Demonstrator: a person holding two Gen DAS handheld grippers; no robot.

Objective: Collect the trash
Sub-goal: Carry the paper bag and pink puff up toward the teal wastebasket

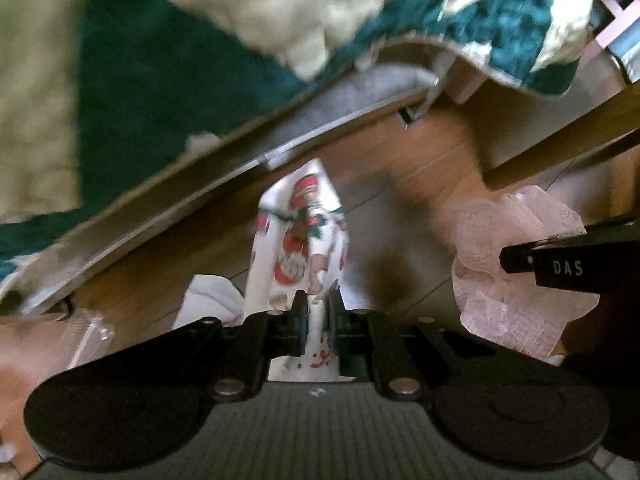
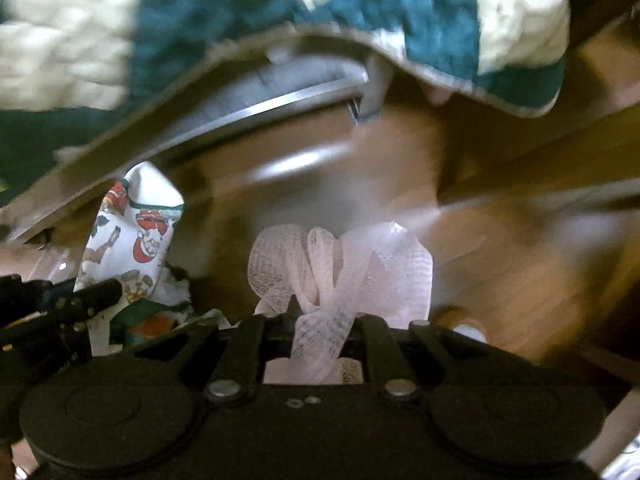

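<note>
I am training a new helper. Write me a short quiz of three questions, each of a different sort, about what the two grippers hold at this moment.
1. True or false: the left gripper is shut on a paper napkin printed with Santa figures.
2. What does the right gripper hold? A) a glass bottle B) a crumpled pink tissue C) nothing
3. Fill in: below both items lies a brown ____ floor.

Key: 1 true; 2 B; 3 wooden.
</note>
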